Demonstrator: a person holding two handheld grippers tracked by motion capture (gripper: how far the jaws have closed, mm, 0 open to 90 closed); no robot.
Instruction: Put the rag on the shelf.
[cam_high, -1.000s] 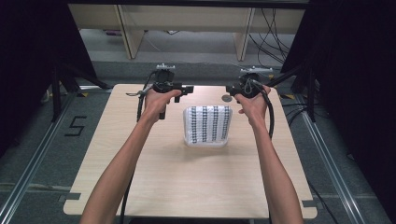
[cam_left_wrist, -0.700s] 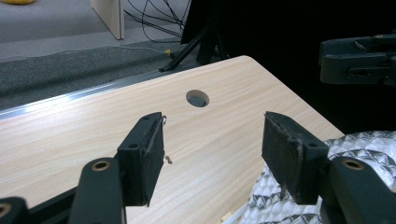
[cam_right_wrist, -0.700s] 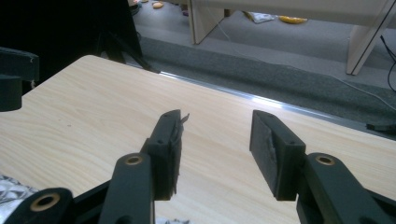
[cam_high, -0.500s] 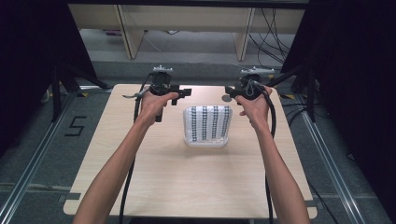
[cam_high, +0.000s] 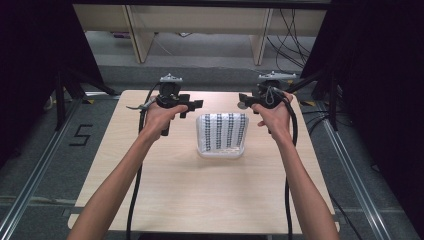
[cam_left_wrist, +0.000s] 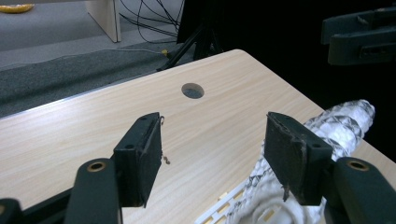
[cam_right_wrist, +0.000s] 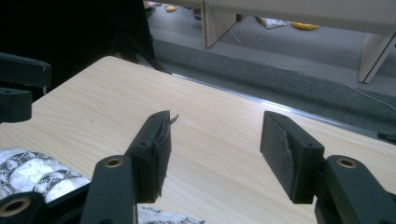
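A folded white cloth with dark patterned stripes (cam_high: 222, 135) lies in the middle of the light wooden table (cam_high: 200, 200). My left gripper (cam_high: 194, 106) hovers just left of the cloth's far end and points right. My right gripper (cam_high: 243, 101) hovers at the cloth's far right corner and points left. Both have just been opening their jaws, and nothing is between them. In the left gripper view the open jaws (cam_left_wrist: 215, 140) frame bare table, with the cloth (cam_left_wrist: 334, 123) at lower right. In the right gripper view the open jaws (cam_right_wrist: 215, 135) stand over bare wood, with the cloth (cam_right_wrist: 32, 175) at lower left.
A round cable hole (cam_left_wrist: 192, 90) sits near the table's far edge. Wooden furniture legs (cam_high: 262, 40) and loose cables (cam_high: 295, 30) are on the grey floor behind. Black curtains and tripod legs (cam_high: 70, 85) flank the table, and metal rails (cam_high: 350, 170) run along the floor.
The left gripper has drifted a little to the left, away from the cloth. The right hand has kept its place.
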